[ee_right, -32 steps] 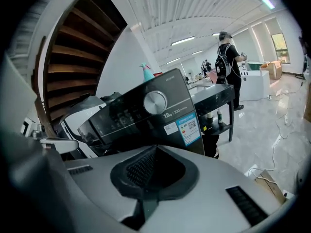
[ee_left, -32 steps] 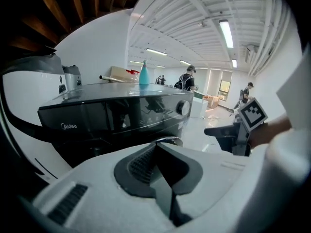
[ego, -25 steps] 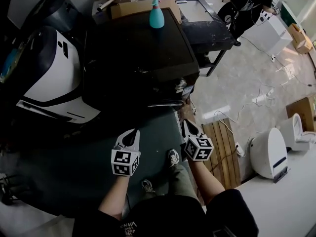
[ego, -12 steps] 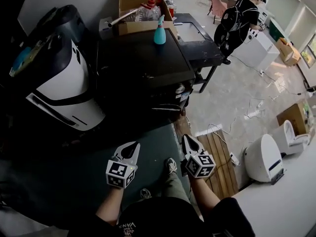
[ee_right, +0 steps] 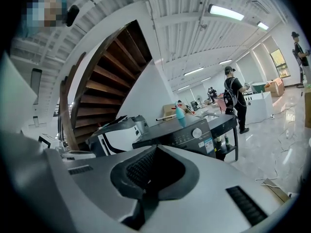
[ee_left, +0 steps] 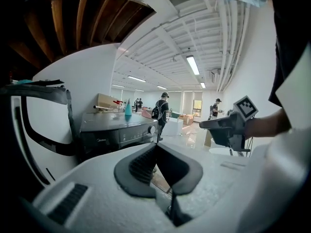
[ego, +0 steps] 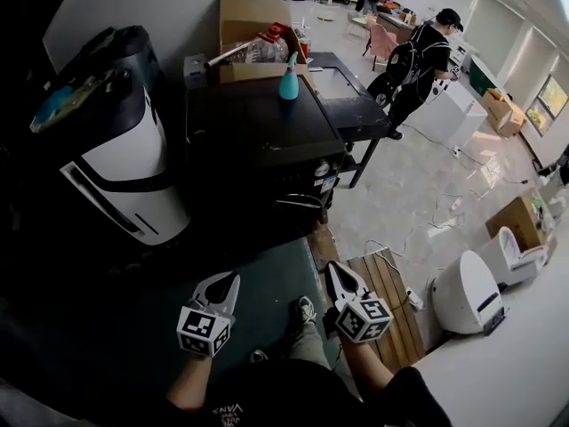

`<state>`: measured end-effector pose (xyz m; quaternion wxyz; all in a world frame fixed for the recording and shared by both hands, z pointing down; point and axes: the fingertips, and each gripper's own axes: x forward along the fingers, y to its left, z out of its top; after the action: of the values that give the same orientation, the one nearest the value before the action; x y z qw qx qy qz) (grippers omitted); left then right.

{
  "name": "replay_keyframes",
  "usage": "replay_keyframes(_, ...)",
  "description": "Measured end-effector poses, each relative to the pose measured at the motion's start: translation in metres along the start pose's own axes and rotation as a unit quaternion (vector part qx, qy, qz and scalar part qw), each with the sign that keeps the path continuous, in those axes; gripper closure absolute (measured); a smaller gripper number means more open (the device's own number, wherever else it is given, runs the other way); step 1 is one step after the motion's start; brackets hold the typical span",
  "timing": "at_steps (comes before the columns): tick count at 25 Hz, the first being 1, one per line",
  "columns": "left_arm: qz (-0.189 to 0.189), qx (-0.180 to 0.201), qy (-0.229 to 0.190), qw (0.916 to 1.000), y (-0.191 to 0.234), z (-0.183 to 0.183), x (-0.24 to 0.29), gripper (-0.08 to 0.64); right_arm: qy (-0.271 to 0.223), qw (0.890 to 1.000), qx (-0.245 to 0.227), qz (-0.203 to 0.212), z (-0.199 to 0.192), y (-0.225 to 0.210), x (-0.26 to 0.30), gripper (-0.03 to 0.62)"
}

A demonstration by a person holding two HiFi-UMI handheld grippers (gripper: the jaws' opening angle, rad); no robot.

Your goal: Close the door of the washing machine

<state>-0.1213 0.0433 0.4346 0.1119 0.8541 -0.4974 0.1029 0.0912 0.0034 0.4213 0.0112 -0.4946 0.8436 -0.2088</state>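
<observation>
Bright ceiling strips, dim shadowed foreground, fisheye-bent edges

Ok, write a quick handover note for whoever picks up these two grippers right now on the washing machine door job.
Grippers: the left gripper and the right gripper both have their fingers shut, nothing in them, held out in front of the person and touching nothing.
Things: the black washing machine stands ahead, out of contact, a blue spray bottle on top.
Done: cannot tell; its front is too dark to show whether the door is shut.
Left: check the door and push it closed if ajar.
</observation>
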Motion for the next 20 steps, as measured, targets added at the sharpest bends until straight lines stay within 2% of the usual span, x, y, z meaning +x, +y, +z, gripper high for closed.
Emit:
replay_keyframes(6,-0.009,0.007,-0.021,0.9997,-0.013,0.007,-0.035,0.548,-0.004,1.000,-0.004,0.009,0.001,0.033,-0.031,0.592)
replay_keyframes(13,-0.018,0.028,-0.040,0.9987,-0.028,0.016,-0.064,0.548,-0.006,0.999,-0.035,0.008,0.007,0.056,-0.057,0.592)
replay_keyframes(20,-0.031,0.018,-0.011,0.9993,-0.041,0.008,-0.076,0.548,-0.001,0.998,-0.070,0.001,0.007,0.066,-0.074,0.592)
